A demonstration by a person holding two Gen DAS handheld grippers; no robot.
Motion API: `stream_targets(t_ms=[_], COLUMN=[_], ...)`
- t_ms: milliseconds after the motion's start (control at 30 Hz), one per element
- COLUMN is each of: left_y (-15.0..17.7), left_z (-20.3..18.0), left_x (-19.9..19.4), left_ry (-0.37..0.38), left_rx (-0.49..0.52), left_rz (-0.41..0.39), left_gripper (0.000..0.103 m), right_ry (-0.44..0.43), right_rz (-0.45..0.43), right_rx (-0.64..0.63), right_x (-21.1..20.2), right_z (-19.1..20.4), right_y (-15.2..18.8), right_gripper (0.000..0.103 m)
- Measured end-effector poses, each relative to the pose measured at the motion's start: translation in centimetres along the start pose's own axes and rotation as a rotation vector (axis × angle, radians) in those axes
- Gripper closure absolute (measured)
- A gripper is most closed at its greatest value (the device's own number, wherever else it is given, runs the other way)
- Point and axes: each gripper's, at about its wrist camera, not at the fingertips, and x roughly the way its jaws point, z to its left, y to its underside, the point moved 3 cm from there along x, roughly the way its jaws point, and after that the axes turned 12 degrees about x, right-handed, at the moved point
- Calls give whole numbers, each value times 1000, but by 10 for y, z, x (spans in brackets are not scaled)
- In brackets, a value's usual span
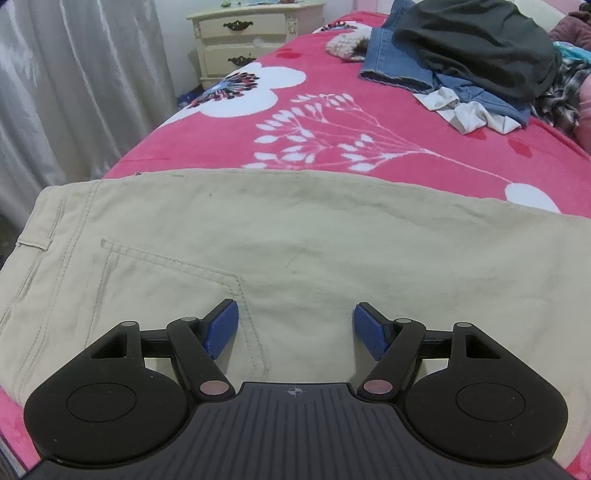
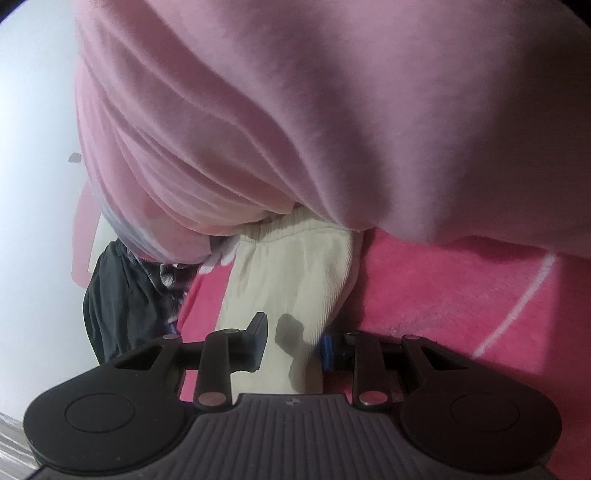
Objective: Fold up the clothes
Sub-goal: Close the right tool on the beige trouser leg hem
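Note:
Beige trousers point(image 1: 295, 229) lie flat across the near end of a pink flowered bedspread point(image 1: 207, 147), back pocket up. My left gripper point(image 1: 295, 325) hovers just over them beside the pocket, its blue pads wide apart and open with nothing held. In the right wrist view, which is rolled to one side, a narrow stretch of the beige trousers point(image 2: 291, 266) runs between the fingers of my right gripper point(image 2: 293, 341). The jaws stand narrow, and the cloth fills the gap. A large pale pink garment point(image 2: 332, 110) hangs over the far end of that stretch and hides it.
A pile of clothes point(image 1: 472, 48) with jeans, a dark green garment and white cloth sits at the far right of the bed. A cream nightstand point(image 1: 255, 33) and grey curtain point(image 1: 74, 92) stand beyond the left edge. A dark garment point(image 2: 114, 295) lies by the beige cloth.

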Motion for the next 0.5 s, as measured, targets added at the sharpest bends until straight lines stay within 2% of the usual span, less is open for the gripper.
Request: stream_targets(t_ms=[33, 133, 333, 500], left_y=[0, -2, -17, -17], left_z=[0, 0, -16, -42], left_x=[0, -2, -12, -5], left_ry=[0, -5, 35, 77], left_rx=[-1, -11, 24, 91], left_rz=[-1, -8, -95, -103], left_gripper=[32, 33, 33, 33], right_ry=[8, 7, 4, -36], right_rz=[4, 13, 23, 23], right_rx=[-6, -15, 22, 108], right_x=[1, -1, -6, -5], right_z=[1, -1, -5, -9], right_y=[0, -1, -3, -6], right_gripper=[86, 95, 94, 79])
